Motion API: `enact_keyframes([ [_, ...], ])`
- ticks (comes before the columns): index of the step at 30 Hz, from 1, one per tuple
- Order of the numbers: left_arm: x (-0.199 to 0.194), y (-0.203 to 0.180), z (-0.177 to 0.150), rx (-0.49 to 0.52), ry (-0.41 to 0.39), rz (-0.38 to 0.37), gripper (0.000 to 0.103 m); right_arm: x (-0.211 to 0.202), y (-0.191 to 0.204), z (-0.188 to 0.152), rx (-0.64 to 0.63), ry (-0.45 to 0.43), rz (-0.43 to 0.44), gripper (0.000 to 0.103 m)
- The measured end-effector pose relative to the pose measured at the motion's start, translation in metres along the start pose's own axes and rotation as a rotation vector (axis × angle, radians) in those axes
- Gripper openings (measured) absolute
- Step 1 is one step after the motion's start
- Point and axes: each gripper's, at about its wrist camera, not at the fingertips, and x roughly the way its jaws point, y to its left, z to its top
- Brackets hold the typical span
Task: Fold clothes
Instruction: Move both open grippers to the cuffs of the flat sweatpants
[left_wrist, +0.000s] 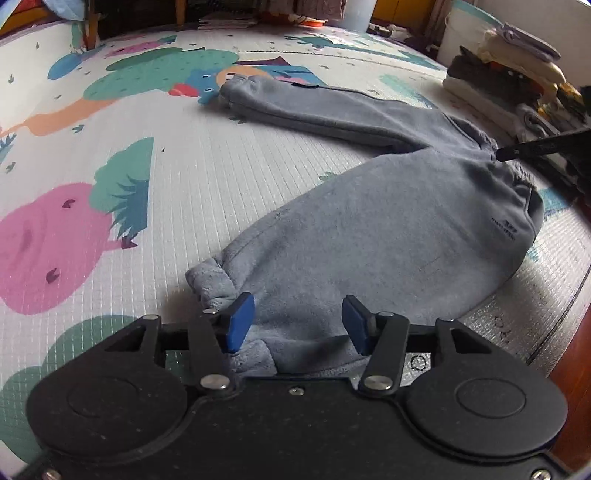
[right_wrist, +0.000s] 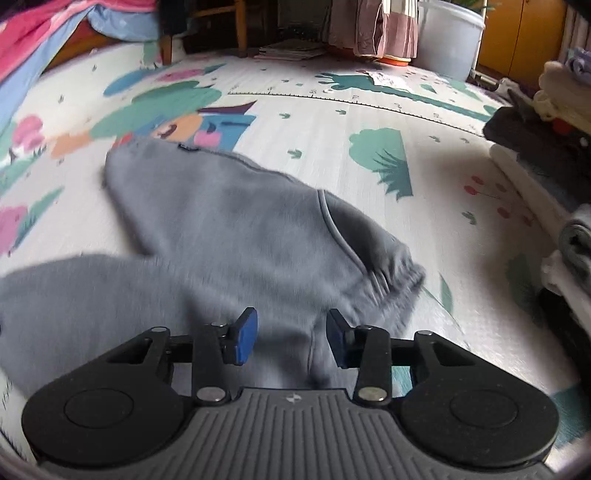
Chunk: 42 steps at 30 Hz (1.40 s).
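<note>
Sweatpants (left_wrist: 388, 229) lie spread on play mat (left_wrist: 207, 177), both grippers open above.

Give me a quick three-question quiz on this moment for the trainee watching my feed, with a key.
1. True or false: the grey sweatpants lie with both legs together, already folded.
2. Which end of the pants sits at the left gripper? A) waistband B) a leg cuff C) a pocket
3. What sits on the play mat at the far right in the left wrist view?

Key
1. False: the legs are spread apart in a V.
2. B. The open jaws straddle the near leg just by its cuff.
3. A stack of folded clothes. The right gripper is open over the waistband end.
</note>
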Motion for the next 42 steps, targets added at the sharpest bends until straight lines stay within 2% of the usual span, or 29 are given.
enact_keyframes([
  [2,0.017,0.001,0.000,0.007,0.007,0.001,0.054,0.021,-0.005,-0.009,-0.025,0.093,-0.024,0.039],
  [4,0.034,0.002,0.000,0.015,0.014,0.001,0.054,0.016,-0.001,-0.015,-0.092,0.077,-0.068,0.041],
  [6,0.039,0.005,0.002,0.010,0.012,-0.003,0.054,0.009,-0.003,-0.017,-0.097,0.074,-0.115,0.042],
  [8,0.048,0.005,0.004,0.018,0.015,-0.001,0.054,-0.001,-0.012,-0.025,-0.025,0.070,-0.133,0.049],
  [11,0.048,0.004,0.006,0.030,0.023,0.004,0.054,-0.001,-0.019,-0.037,0.037,0.116,-0.140,0.051],
  [13,0.049,0.002,0.010,0.027,0.024,0.004,0.054,0.000,-0.030,-0.038,0.139,0.139,-0.133,0.053],
  [16,0.054,0.003,0.014,0.001,0.014,-0.005,0.055,-0.012,-0.026,-0.034,0.152,0.095,-0.136,0.053],
  [18,0.056,0.003,0.017,-0.017,0.000,-0.015,0.055,-0.024,-0.018,-0.028,0.116,0.040,-0.157,0.053],
  [21,0.047,0.008,0.029,-0.065,-0.054,-0.061,0.055,-0.025,-0.001,-0.019,0.002,0.016,-0.112,0.053],
  [23,0.036,0.015,0.033,-0.108,-0.091,-0.099,0.055,-0.024,0.010,-0.013,-0.078,0.005,-0.075,0.050],
  [25,0.042,0.019,0.039,-0.123,-0.091,-0.104,0.055,-0.023,0.022,-0.007,-0.158,-0.006,-0.037,0.042],
  [27,0.044,0.024,0.036,-0.122,-0.063,-0.087,0.055,0.004,0.022,-0.013,-0.166,0.144,-0.075,0.043],
  [29,0.046,0.029,0.032,-0.121,-0.034,-0.071,0.054,0.013,0.011,-0.020,-0.101,0.127,-0.062,0.047],
  [30,0.049,0.029,0.038,-0.129,-0.026,-0.074,0.054,0.015,0.011,-0.016,-0.102,0.138,-0.058,0.047],
  [32,0.030,0.028,0.040,-0.124,-0.058,-0.087,0.054,0.011,0.013,-0.006,-0.141,0.126,-0.021,0.047],
  [35,0.007,0.028,0.038,-0.101,-0.101,-0.093,0.054,-0.003,0.014,0.000,-0.288,0.101,0.044,0.052],
  [38,-0.012,0.024,0.035,-0.048,-0.109,-0.103,0.055,-0.027,0.024,-0.012,-0.554,0.123,0.098,0.053],
  [40,-0.025,0.020,0.026,0.014,-0.102,-0.103,0.056,-0.043,0.032,-0.026,-0.745,0.142,0.131,0.054],
  [42,-0.030,0.018,0.017,0.095,-0.094,-0.093,0.056,-0.055,0.036,-0.044,-0.883,0.168,0.134,0.055],
])
